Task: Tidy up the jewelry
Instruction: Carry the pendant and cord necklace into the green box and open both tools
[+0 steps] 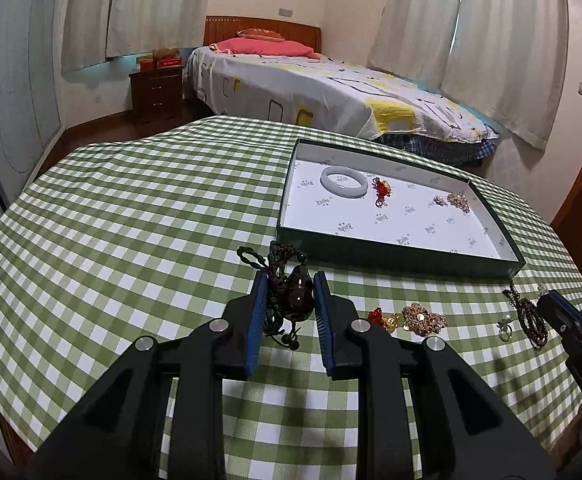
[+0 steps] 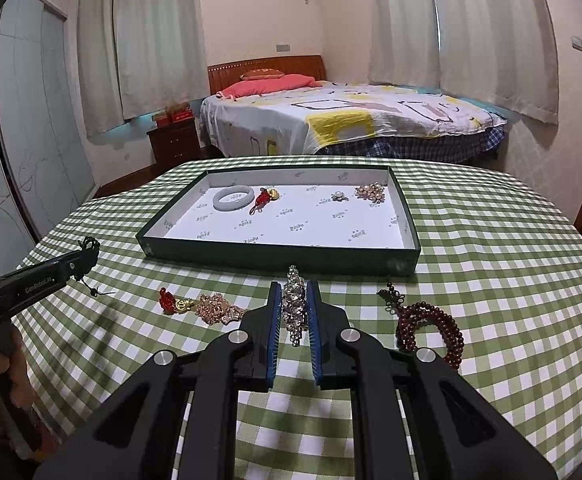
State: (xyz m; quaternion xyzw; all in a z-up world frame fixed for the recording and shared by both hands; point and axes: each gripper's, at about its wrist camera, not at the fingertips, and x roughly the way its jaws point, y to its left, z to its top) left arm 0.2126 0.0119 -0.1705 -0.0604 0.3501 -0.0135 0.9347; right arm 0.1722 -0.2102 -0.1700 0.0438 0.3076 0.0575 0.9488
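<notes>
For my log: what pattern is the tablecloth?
Green-and-white gingham check on the tablecloth, clearest in the right wrist view.

The tablecloth (image 2: 491,264) is woven cloth, matt, with soft wrinkles. The tray (image 2: 275,258) looks like cardboard, with a matt dark outside and printed white paper inside. The bangle (image 2: 233,199) is smooth and glossy, like pale stone. The crystal piece (image 2: 295,308) sparkles like faceted glass. The bead bracelet (image 2: 431,330) has polished dark red beads. The left gripper (image 1: 290,306) and right gripper (image 2: 295,320) are matt black plastic with ribbed blue pads (image 1: 257,320) and shiny metal pins.
</notes>
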